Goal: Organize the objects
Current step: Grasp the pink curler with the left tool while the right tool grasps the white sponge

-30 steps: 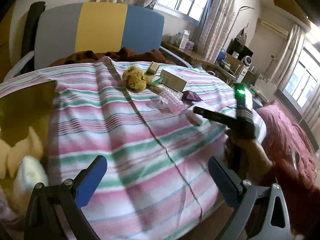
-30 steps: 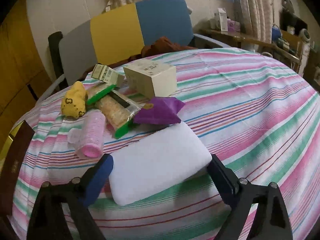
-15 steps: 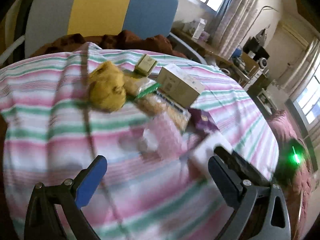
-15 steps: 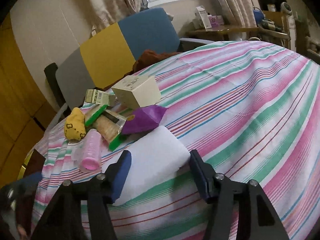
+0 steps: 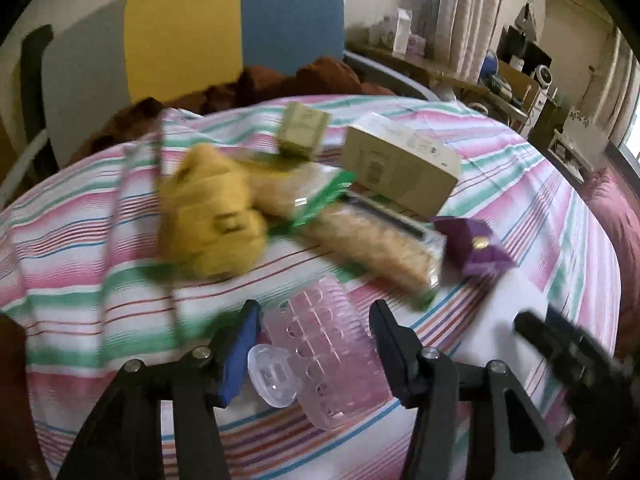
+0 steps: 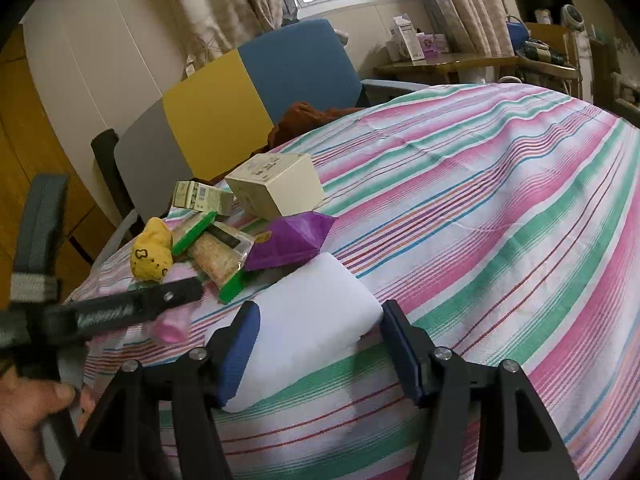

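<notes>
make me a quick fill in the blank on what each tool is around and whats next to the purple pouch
1. The left tool straddles a ribbed translucent bottle whose colour is ____.
2. The right tool has its fingers on either side of a soft rectangular block whose colour is ____.
3. The crinkly purple pouch lies just in front of a cardboard box whose colour is ____.
4. The striped cloth also holds a stuffed toy whose colour is ____.

Missing words: pink; white; cream; yellow

Both fisheye cameras ride low behind their tools, facing 12 o'clock along the fingers over the striped bed (image 5: 540,184). The left view sits close over the pink bottle (image 5: 324,352); the right hangs near the white block (image 6: 312,320). Both views share the beige box (image 5: 400,168).
</notes>
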A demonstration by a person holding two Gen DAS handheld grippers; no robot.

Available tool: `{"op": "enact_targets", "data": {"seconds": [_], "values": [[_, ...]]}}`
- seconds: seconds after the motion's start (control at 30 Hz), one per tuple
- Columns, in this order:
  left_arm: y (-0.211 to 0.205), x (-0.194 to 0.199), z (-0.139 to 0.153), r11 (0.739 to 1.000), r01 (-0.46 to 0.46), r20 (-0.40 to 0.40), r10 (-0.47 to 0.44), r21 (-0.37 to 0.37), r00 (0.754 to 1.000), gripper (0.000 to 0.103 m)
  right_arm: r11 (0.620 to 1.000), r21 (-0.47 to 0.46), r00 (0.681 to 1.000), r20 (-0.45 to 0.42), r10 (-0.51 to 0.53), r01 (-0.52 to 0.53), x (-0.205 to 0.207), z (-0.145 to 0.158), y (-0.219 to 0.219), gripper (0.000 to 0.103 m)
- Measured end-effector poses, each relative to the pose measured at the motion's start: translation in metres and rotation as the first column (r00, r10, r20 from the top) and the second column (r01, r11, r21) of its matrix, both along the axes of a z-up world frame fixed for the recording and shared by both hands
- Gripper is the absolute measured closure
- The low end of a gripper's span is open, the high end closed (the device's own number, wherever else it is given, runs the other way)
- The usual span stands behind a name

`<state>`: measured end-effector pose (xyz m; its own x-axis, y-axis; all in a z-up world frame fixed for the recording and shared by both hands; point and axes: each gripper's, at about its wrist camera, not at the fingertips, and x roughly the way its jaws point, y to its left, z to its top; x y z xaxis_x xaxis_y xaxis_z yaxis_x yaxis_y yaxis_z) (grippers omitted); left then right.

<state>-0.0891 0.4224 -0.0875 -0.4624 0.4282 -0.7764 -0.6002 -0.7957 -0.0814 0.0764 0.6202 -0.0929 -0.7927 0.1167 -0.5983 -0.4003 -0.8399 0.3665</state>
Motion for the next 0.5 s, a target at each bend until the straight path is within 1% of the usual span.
{"op": "enact_targets", "data": {"seconds": [0.1, 0.2, 0.27, 0.3, 0.37, 0.4, 0.43, 0.47, 0.5], "values": [[-0.026, 0.007, 0.002, 1.000, 0.008, -0.072, -0.007, 0.009, 0.997, 0.046, 1.000, 0.003, 1.000, 0.002, -0.001, 0.001, 0.000, 0.000, 0.000, 0.039], [-0.046, 0.020, 0.002, 1.000, 0.022, -0.146, -0.019, 0.021, 0.989, 0.046, 1.000, 0.007, 1.000, 0.006, -0.002, 0.002, 0.000, 0.000, 0.000, 0.039], [-0.046, 0.020, 0.003, 0.999, 0.033, -0.157, -0.028, 0.032, 0.987, 0.046, 1.000, 0.019, 1.000, 0.018, -0.008, 0.008, -0.001, 0.000, -0.002, 0.039], [-0.046, 0.020, 0.002, 0.999, 0.035, -0.157, -0.029, 0.035, 0.987, 0.046, 1.000, 0.030, 0.999, 0.032, -0.009, 0.008, -0.002, 0.001, -0.003, 0.036], [-0.044, 0.018, 0.002, 0.998, 0.042, -0.147, -0.036, 0.038, 0.989, 0.046, 0.996, 0.080, 0.995, 0.093, -0.035, 0.027, -0.007, 0.007, -0.010, 0.027], [-0.045, 0.017, 0.001, 0.998, 0.041, -0.144, -0.036, 0.038, 0.989, 0.046, 0.993, 0.103, 0.989, 0.128, -0.070, 0.057, -0.009, 0.010, -0.014, 0.015], [-0.043, 0.017, 0.000, 0.998, 0.041, -0.143, -0.035, 0.040, 0.989, 0.046, 0.990, 0.102, 0.983, 0.149, -0.107, 0.093, -0.010, 0.015, -0.017, 0.007], [-0.043, 0.017, 0.000, 0.998, 0.041, -0.141, -0.035, 0.043, 0.989, 0.046, 0.991, 0.070, 0.982, 0.138, -0.125, 0.117, -0.010, 0.021, -0.020, 0.007], [-0.044, 0.016, 0.000, 0.998, 0.041, -0.138, -0.034, 0.049, 0.990, 0.046, 0.989, 0.035, 0.979, 0.135, -0.150, 0.146, -0.012, 0.027, -0.021, 0.005]]}}
